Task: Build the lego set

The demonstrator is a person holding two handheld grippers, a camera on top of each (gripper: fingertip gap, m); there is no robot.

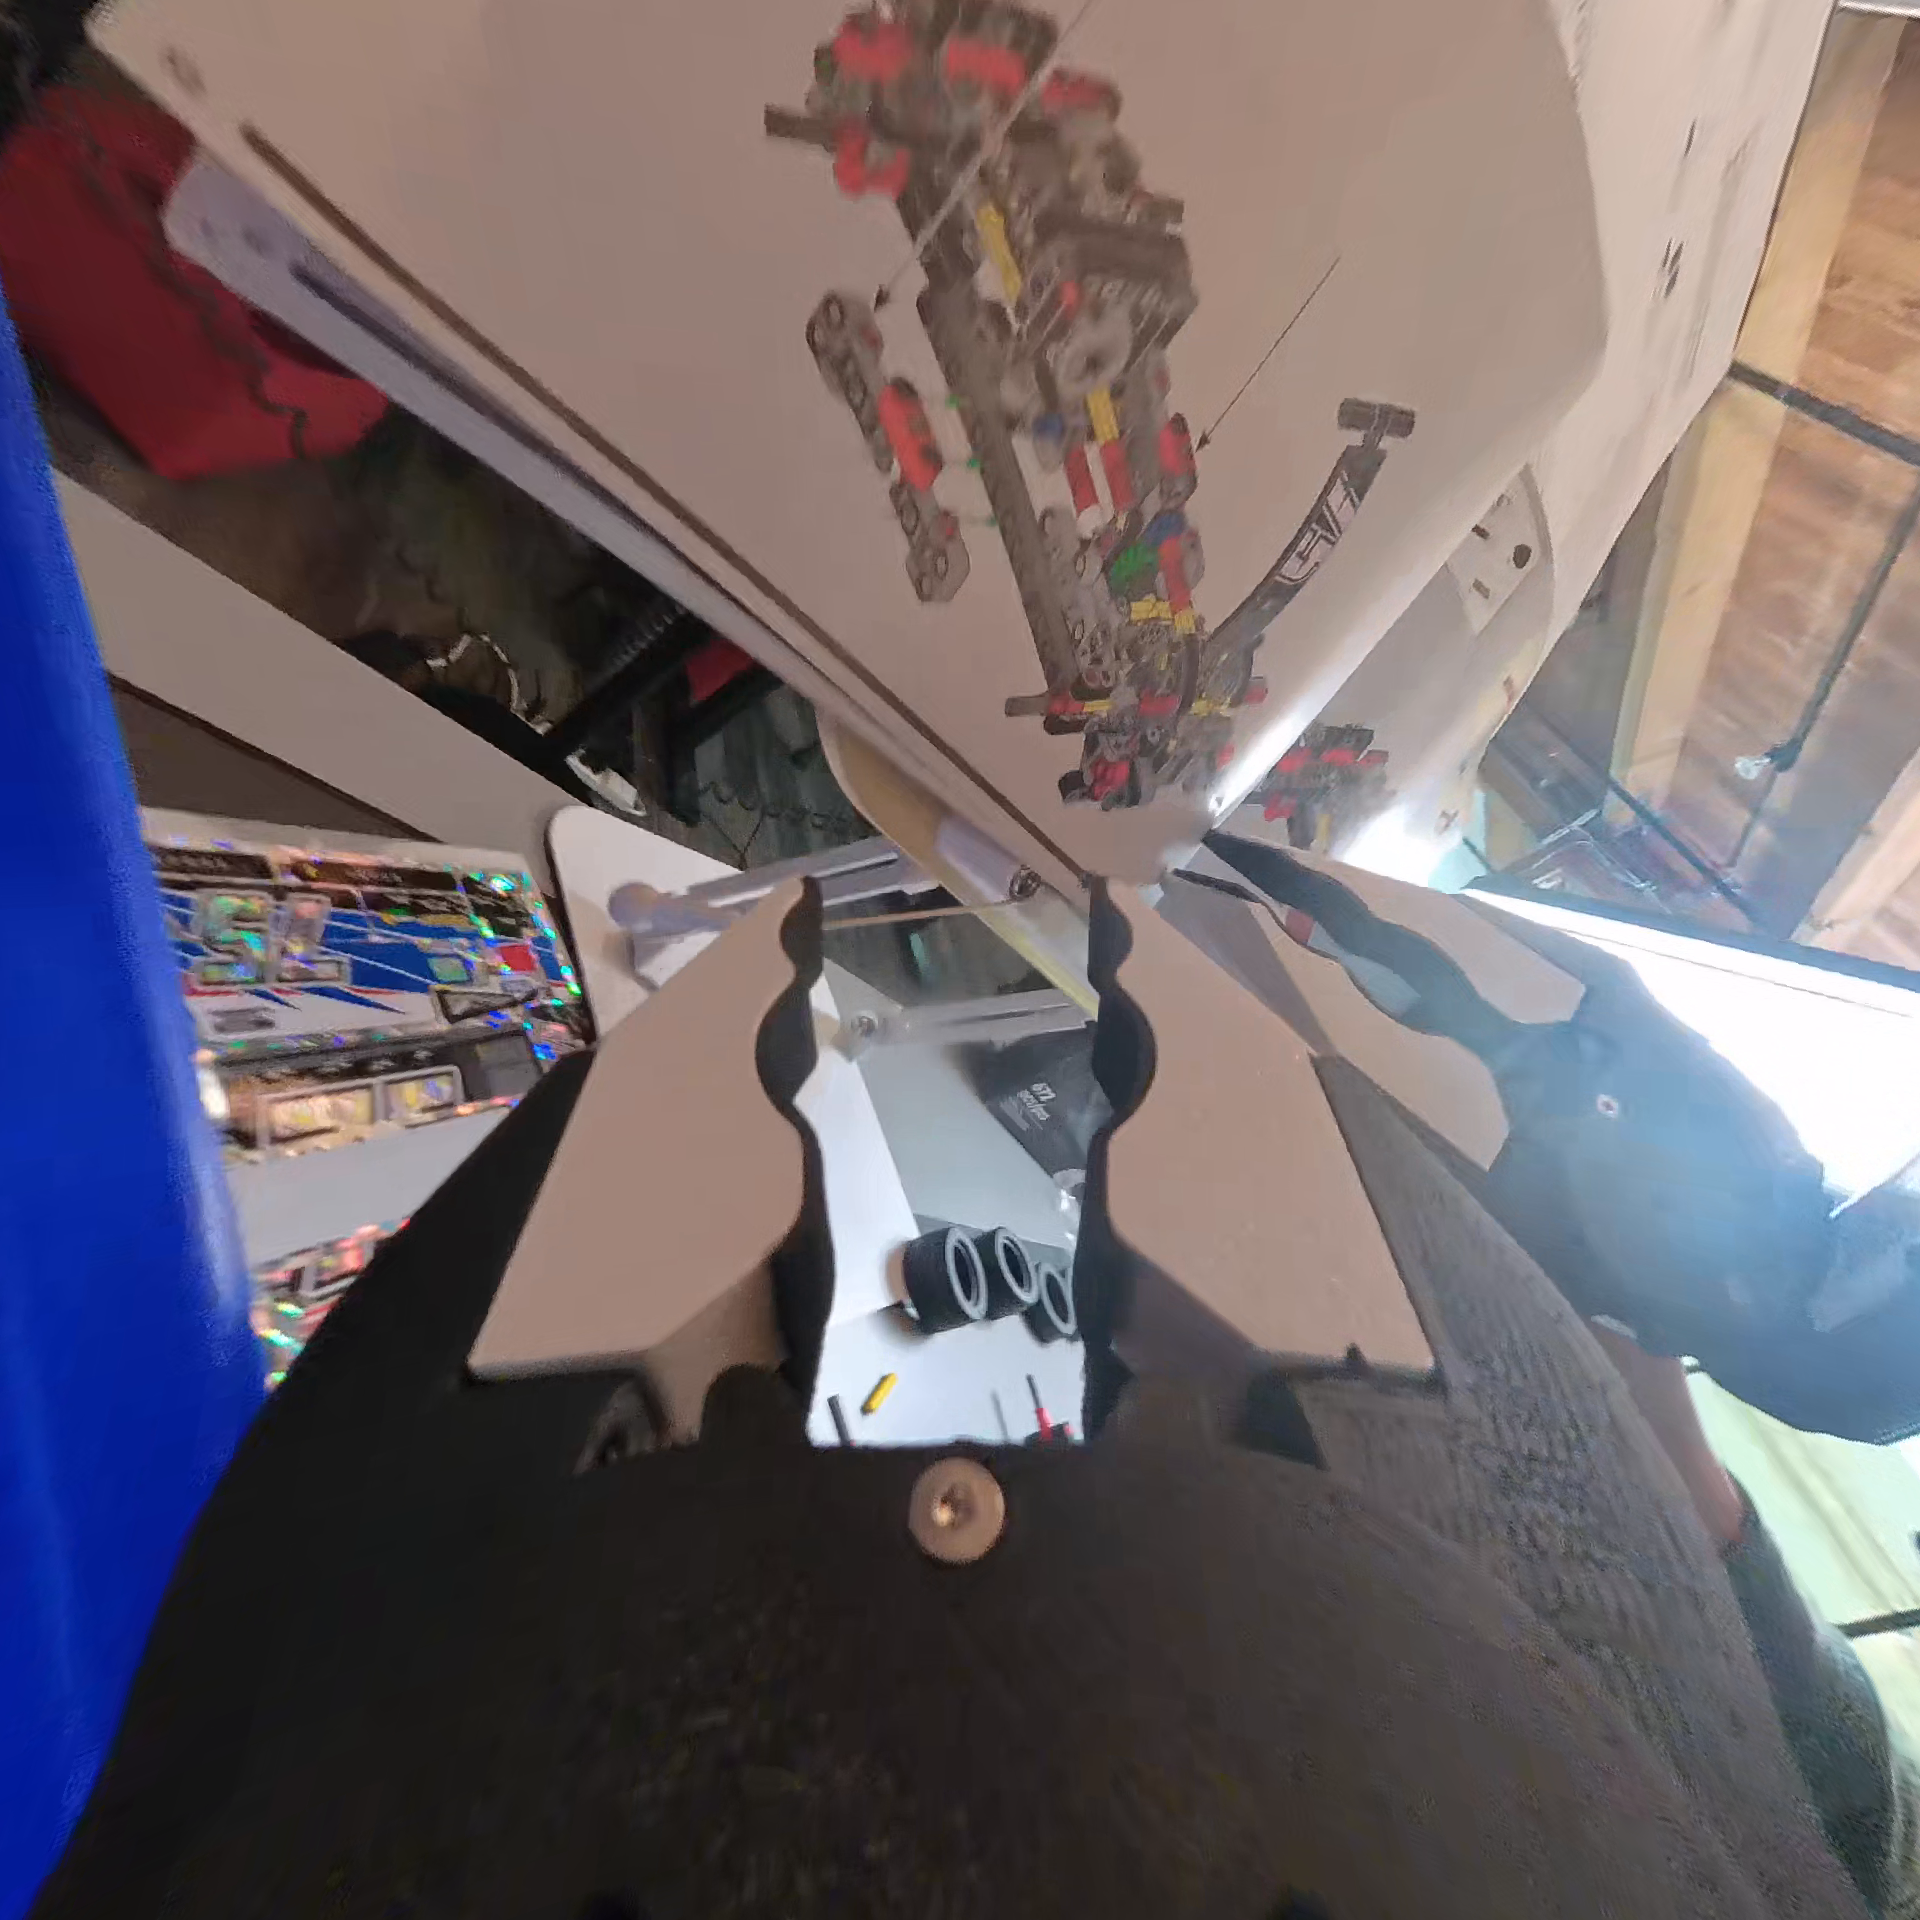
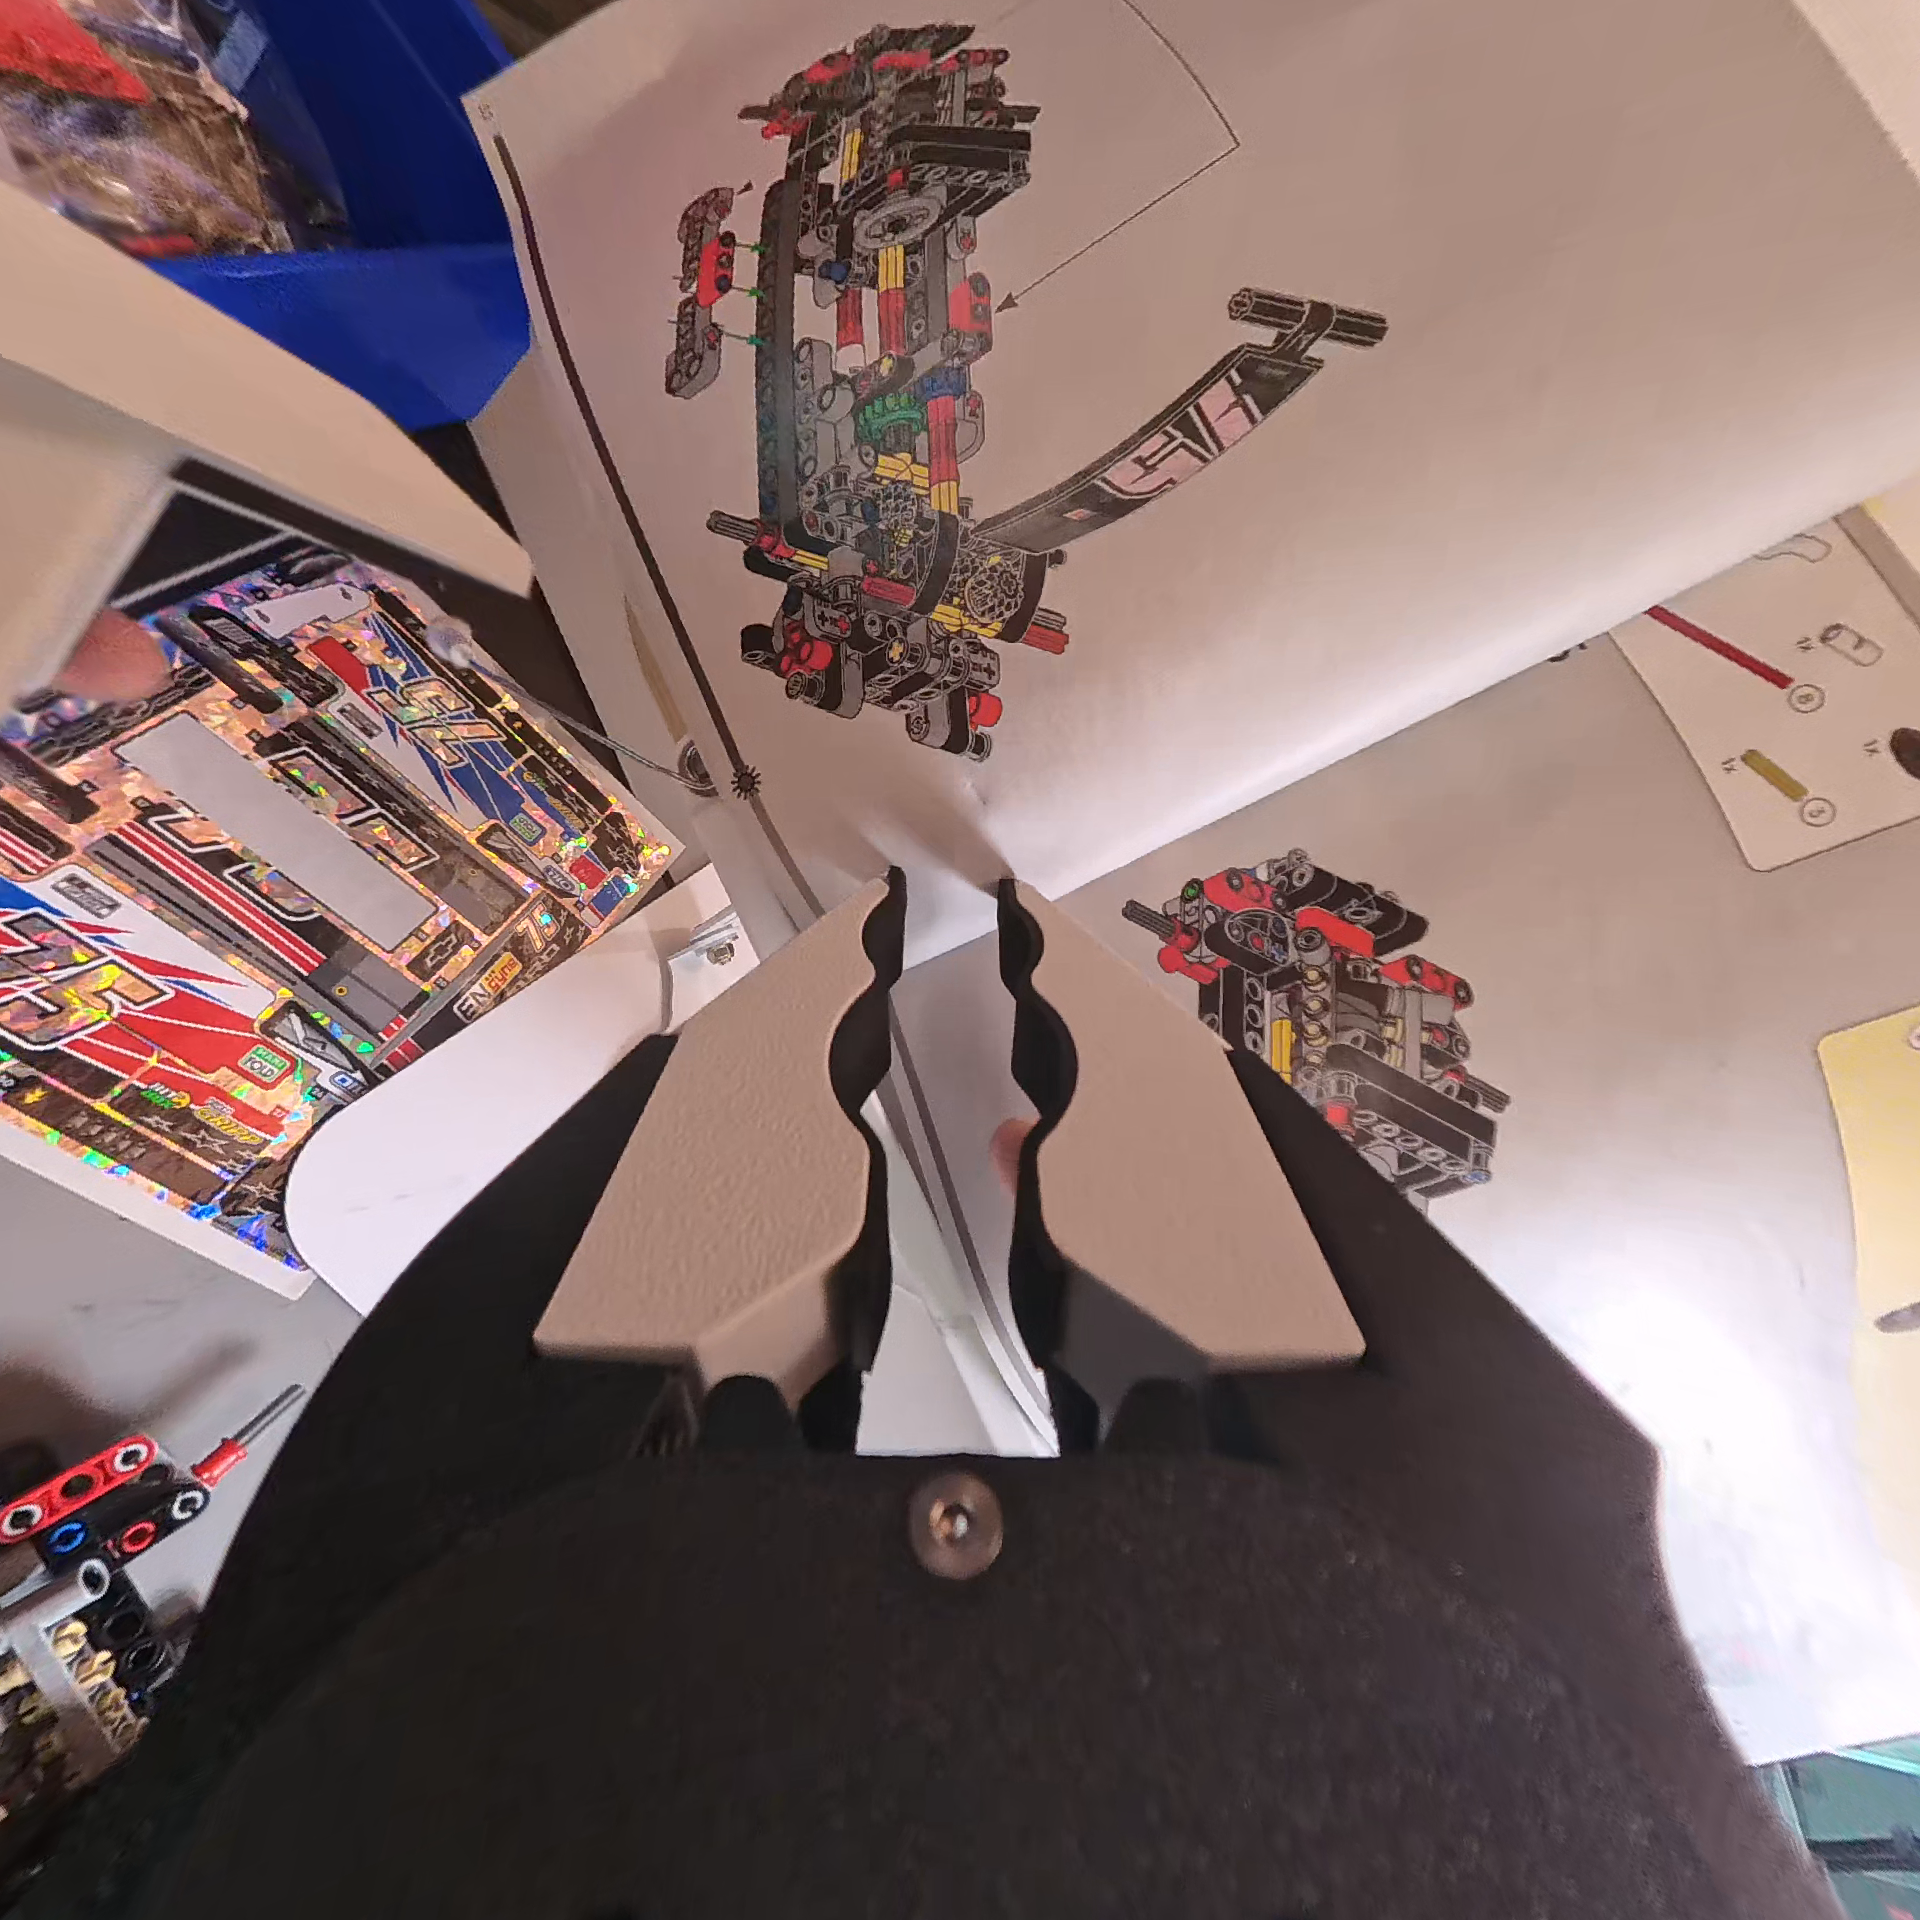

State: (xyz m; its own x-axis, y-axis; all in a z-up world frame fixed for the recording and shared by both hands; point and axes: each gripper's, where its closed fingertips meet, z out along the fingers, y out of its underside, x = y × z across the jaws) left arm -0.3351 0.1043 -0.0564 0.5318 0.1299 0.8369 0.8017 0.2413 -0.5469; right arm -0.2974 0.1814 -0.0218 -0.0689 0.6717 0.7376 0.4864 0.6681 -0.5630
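The instruction booklet lies open, with one page (image 2: 1143, 468) lifted and curled; its underside also shows in the left wrist view (image 1: 727, 312). My right gripper (image 2: 948, 881) has its jaws a little apart, and the tips press on the crumpled lower edge of that page. It also shows from the side in the left wrist view (image 1: 1382, 966). My left gripper (image 1: 951, 894) is open and empty below the raised page. Black tyres (image 1: 982, 1283) lie on the table between its fingers. A partly built black, red and grey Lego assembly (image 2: 94, 1527) sits at the bottom left.
A shiny sticker sheet (image 2: 270, 894) lies left of the booklet, also in the left wrist view (image 1: 364, 977). A blue bin (image 2: 374, 260) stands behind it. Small yellow (image 1: 883, 1390) and red (image 1: 1039, 1403) pins lie near the tyres. A metal book stand (image 1: 748, 894) props the booklet.
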